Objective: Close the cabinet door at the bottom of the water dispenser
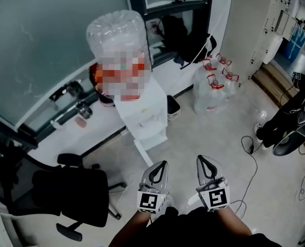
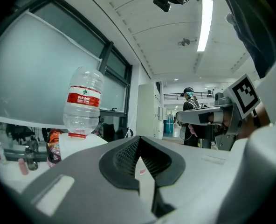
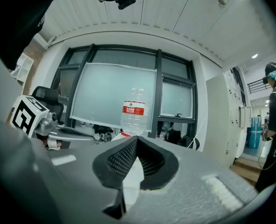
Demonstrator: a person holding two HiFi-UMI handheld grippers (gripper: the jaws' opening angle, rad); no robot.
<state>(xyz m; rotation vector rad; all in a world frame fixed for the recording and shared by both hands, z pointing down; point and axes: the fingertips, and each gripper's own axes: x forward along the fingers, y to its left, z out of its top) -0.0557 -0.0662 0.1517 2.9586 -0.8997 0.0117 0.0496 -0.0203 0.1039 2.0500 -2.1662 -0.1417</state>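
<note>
Tongs are seen first: the left gripper (image 1: 163,164) and the right gripper (image 1: 200,159), 2 in all, are held with jaws pressed together on nothing, apart from the water dispenser (image 1: 142,115). Its bottle (image 1: 117,32) is set on top. At the bottom, the cabinet door (image 1: 143,153) is swung open, untouched. No step looks done; pushing it shut is left

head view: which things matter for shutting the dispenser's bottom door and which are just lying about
For the job:
water dispenser
bottom cabinet door, standing open
left hand-held gripper and right hand-held gripper, both shut, empty

Lying about:
office chair
bagged water jugs
black bag on the sill
floor cable
</note>
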